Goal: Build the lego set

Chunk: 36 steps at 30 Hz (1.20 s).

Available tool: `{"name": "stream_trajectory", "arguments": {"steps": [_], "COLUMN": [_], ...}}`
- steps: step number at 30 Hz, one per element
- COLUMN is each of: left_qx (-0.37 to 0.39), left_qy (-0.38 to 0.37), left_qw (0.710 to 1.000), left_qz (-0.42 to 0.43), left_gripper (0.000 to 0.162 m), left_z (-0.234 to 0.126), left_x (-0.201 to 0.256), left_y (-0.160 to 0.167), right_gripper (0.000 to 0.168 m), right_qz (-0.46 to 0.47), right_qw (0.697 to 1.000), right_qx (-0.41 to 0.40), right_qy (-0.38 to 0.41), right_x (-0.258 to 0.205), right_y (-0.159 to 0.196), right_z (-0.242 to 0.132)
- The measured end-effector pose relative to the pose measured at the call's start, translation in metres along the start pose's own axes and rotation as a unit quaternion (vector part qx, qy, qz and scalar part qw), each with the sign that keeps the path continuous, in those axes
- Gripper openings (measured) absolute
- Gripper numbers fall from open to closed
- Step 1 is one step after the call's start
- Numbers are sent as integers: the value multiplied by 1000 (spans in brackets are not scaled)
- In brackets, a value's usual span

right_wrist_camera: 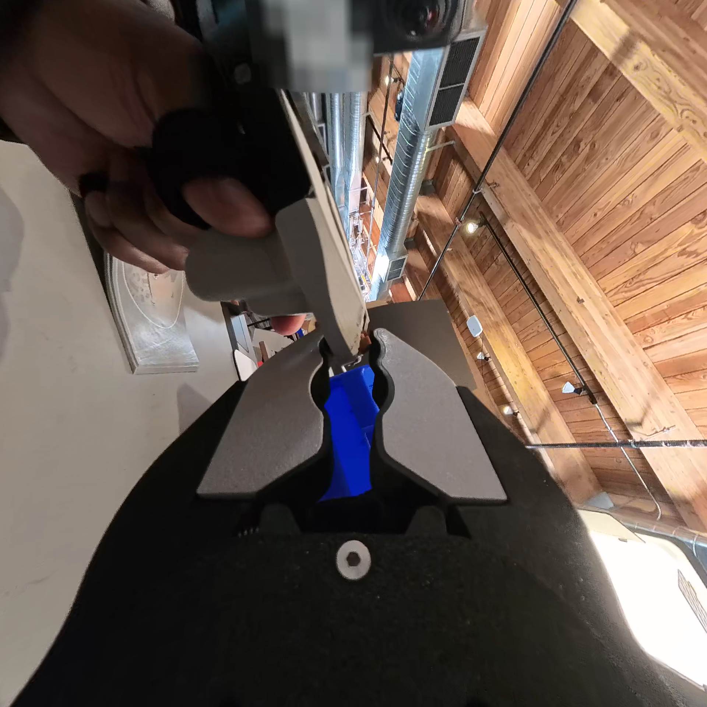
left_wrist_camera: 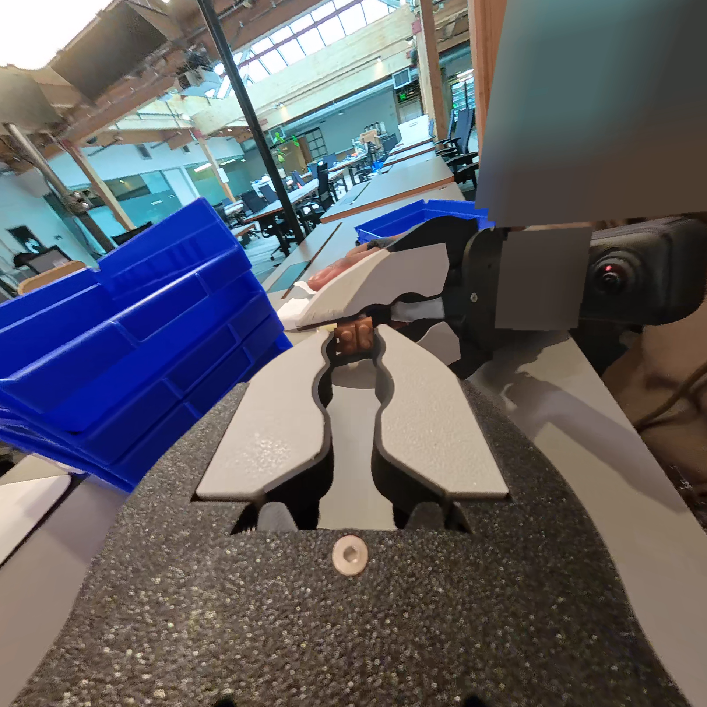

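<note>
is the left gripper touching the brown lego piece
Touching. The left wrist view shows the left gripper with both fingertips pressed against the sides of the brown lego piece, no gap either side. The right gripper meets it from above.

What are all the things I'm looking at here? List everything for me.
lego piece: one, brown, studded, pinched at the tips of both tools, held above the table.
stacked bins: several, blue, on the left of the table.
far bin: one, blue, farther back on the table.
table: one, grey, under everything.
office desks and chairs: many, in the background hall.
pole: one, black, upright behind the bins.
left gripper: grey jaws closed on the lego piece.
right gripper: grey jaws, meeting the left one at the piece.
hand: one, holding the left gripper.
</note>
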<state>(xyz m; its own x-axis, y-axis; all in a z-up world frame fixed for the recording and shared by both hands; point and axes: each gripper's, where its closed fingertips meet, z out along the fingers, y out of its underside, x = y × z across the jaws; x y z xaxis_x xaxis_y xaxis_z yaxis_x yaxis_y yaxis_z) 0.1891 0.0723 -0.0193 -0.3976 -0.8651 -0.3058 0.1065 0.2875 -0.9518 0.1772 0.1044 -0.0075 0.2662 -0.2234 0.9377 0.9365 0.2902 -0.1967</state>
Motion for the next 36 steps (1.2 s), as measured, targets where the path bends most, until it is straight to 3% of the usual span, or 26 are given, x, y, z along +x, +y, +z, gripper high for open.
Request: {"name": "stream_trajectory", "arguments": {"steps": [22,36], "left_qx": [19,-59], "left_qy": [-183,-133], "left_qw": [974,985], "left_qz": [135,91], "left_gripper": [17,17], "left_z": [-1,3], "left_x": [-5,12], "left_y": [-13,-10], "right_gripper": [14,18], "right_qz": [63,-70], "right_qw": [997,995], "right_qx": [-46,-29], "right_qy": [21,61], "right_x": [10,9], "right_y": [2,-2], "right_z": [-2,-19]}}
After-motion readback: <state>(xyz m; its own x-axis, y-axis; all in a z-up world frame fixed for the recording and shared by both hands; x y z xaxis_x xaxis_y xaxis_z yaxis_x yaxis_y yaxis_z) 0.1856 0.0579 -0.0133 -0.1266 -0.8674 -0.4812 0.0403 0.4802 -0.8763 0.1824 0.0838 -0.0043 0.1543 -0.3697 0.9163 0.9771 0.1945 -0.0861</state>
